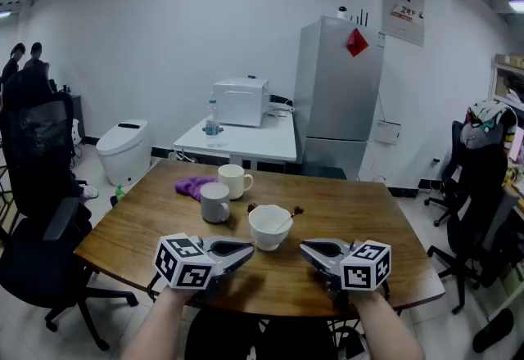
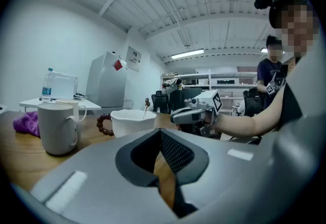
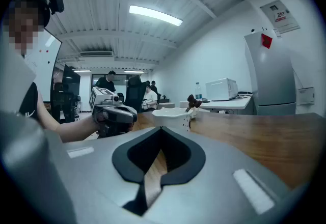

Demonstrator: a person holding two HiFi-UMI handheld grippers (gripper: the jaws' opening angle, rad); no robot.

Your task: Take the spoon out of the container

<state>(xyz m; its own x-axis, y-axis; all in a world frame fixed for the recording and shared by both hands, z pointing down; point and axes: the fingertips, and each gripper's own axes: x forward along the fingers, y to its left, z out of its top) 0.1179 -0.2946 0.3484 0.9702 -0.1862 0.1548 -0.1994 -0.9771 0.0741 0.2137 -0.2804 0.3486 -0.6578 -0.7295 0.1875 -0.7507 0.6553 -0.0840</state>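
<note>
A white bowl (image 1: 269, 227) stands near the middle of the wooden table (image 1: 360, 219). A spoon (image 1: 286, 218) leans in it, its brown ornamented end over the right rim. My left gripper (image 1: 249, 249) rests low at the table's front, left of the bowl, jaws shut and empty. My right gripper (image 1: 304, 249) mirrors it on the bowl's right, also shut with nothing held. The left gripper view has the bowl (image 2: 133, 121) and spoon handle (image 2: 145, 107) ahead, past the closed tips (image 2: 161, 132). The right gripper view shows the bowl (image 3: 171, 116) and spoon end (image 3: 192, 102) beyond its tips (image 3: 162, 130).
A grey mug (image 1: 215, 203) and a cream mug (image 1: 234, 181) stand behind the bowl on the left, with a purple cloth (image 1: 195, 186) beside them. A brown bead bracelet (image 2: 103, 124) lies by the bowl. Office chairs flank the table; a person's forearms show at the front edge.
</note>
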